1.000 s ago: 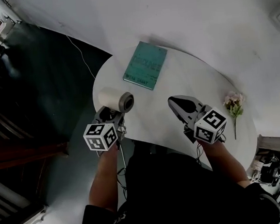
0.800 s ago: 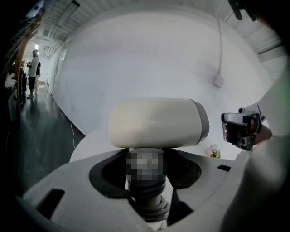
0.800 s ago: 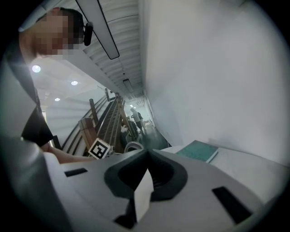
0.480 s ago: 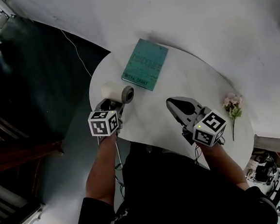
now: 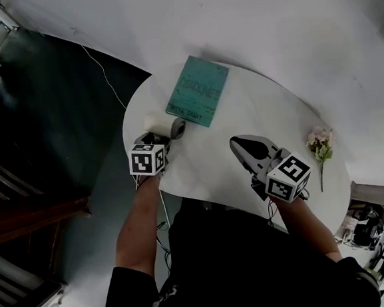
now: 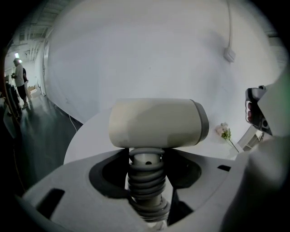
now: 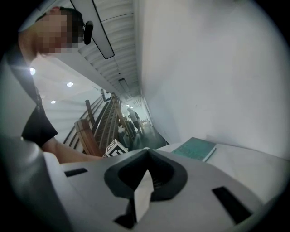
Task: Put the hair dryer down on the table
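Hair dryer [image 6: 154, 123] has a cream barrel, grey end ring and ribbed handle, pinched by the left gripper [image 6: 146, 158] at the counter [image 5: 255, 110] edge near the teal book [image 5: 198, 91]. Only the left gripper view shows the ribs. Right gripper [image 5: 240, 145] stays out of it, pressed together and empty.

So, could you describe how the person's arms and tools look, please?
The left tool and right tool are grey and wedge-shaped, each carrying a white cube with black square markers. A thin cable trails from the left. Arms bare; black short-sleeved top.
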### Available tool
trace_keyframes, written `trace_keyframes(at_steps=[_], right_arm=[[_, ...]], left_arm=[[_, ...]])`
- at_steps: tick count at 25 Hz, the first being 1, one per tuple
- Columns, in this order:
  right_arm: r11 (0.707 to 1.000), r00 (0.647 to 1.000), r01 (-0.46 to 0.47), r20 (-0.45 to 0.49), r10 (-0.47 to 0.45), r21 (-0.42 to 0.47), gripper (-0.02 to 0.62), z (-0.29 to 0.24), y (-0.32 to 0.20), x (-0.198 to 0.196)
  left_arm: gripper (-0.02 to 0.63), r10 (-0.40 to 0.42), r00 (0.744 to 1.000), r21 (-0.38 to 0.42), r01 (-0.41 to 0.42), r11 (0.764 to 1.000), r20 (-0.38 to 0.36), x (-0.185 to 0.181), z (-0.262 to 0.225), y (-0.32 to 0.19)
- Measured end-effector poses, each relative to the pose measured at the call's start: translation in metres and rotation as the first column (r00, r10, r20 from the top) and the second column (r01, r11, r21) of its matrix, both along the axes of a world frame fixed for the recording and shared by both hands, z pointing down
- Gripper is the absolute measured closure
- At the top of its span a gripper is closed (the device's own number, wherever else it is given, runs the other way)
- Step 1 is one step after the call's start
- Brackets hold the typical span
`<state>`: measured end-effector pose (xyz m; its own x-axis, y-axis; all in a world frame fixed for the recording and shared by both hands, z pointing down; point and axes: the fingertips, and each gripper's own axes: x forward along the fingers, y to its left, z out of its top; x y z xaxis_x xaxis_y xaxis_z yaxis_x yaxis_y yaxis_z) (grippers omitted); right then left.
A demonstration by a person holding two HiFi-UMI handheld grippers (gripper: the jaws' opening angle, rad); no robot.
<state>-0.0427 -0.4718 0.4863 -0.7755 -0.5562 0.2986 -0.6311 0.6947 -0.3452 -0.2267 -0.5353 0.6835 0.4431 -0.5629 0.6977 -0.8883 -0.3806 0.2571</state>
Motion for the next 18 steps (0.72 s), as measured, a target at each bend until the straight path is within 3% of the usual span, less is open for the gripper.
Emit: trace_keyframes(at_steps=[10, 18], right_arm=[[0.999, 0.999, -0.040, -0.002, 0.040, -0.017, 0.589, 0.005, -0.001, 0.014], [0.997, 0.998, -0.066, -0.005, 0.066, -0.028, 0.589, 0.006, -0.001, 0.024]], left_arm=[[0.371, 0.023, 0.997, -0.075, -0.018, 0.997, 0.074, 0.000, 0.027, -0.005], [0.370, 0.039, 0.995, -0.101, -0.029, 0.994, 0.092, 0.003, 0.035, -0.010]])
